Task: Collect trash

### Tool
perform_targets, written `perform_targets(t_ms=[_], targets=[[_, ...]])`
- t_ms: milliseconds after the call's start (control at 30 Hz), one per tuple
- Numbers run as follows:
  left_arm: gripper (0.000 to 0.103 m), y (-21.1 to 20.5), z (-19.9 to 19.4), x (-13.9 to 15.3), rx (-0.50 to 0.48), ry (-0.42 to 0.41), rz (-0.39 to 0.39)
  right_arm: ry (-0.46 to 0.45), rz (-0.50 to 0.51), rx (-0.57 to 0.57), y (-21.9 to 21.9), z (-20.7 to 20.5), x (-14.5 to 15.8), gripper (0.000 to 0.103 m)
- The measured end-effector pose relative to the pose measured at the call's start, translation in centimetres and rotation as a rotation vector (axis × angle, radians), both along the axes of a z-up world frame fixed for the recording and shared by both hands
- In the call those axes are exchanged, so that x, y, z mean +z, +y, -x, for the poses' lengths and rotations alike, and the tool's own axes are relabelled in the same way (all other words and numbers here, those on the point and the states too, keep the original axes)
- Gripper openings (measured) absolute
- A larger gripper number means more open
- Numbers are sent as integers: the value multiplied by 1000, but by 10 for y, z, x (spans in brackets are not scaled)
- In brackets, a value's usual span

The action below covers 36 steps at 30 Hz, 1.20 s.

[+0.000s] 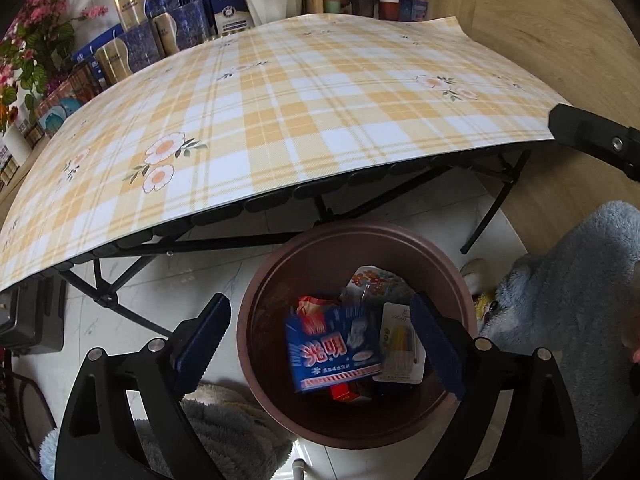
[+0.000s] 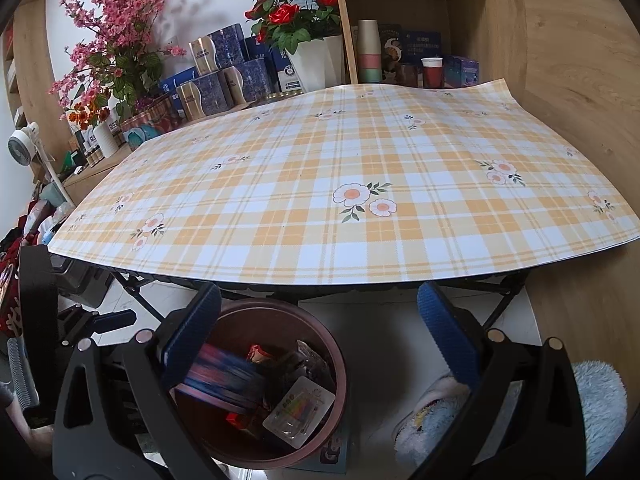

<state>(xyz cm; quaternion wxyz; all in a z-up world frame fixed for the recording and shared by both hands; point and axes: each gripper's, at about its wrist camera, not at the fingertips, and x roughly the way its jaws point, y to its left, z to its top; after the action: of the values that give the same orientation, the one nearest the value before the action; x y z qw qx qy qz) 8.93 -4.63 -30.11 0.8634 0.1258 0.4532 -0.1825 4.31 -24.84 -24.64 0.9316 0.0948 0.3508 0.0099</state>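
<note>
A: Listing what sits between the fingers of the left gripper (image 1: 320, 344): one brown bin (image 1: 448, 272) on the pale floor, seen from above, its rim running past both blue pads.

B: Fingers?

A: Spread wide, nothing pressed between them. The blue wrapper (image 1: 334, 350) shows in the gap between them, blurred, over the bin's mouth; whether it has landed on the other trash I cannot tell.

B: Other contents?

A: Item two, a clear blister pack (image 1: 400, 344) with coloured sticks, just inside the right finger and beside the blue wrapper. Item three, a red wrapper (image 1: 344, 394) under the blue one, toward the camera. Item four, a crinkled printed packet (image 1: 372, 280) beyond the fingertips, near the far wall of the bin.

B: Right gripper (image 2: 320, 340)?

A: Fingers apart, empty. The same bin (image 2: 340, 364) sits by its left finger, whose pad overlaps the rim; the blue wrapper (image 2: 224, 380) shows as a streak just inside that finger. Bare floor lies in the rest of the gap, and a fluffy blue slipper (image 2: 428, 420) behind the right finger.

B: Beyond the fingertips?

A: In both views, a folding table with a yellow checked cloth (image 2: 320, 184), nothing on it. Behind it, blue and gold boxes (image 2: 224, 76), a pot of red roses (image 2: 296, 16) and pink blossom branches (image 2: 116, 12).
</note>
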Motion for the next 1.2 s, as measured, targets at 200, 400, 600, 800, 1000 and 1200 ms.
perform_targets(t_ms=[200,400,600,800,1000,1200], targets=[[90,4,-1,1,19,3,7,8,-3,-5,-1,-1,-2,97],[90,8,0,7,52,-32,9,-4,1,-5,-2,-1,1,97],[90,21,7,41,116,-169,15,-58,31,-9,-6,-1,28,97],[95,42,13,124,194,-343,22,-91,34,-41,-26,-10,73,97],[97,59,24,215,253,-468,65,-141,65,-63,-35,-13,124,97],[97,65,43,266,280,-558,78,-201,95,-29,-33,-3,167,97]])
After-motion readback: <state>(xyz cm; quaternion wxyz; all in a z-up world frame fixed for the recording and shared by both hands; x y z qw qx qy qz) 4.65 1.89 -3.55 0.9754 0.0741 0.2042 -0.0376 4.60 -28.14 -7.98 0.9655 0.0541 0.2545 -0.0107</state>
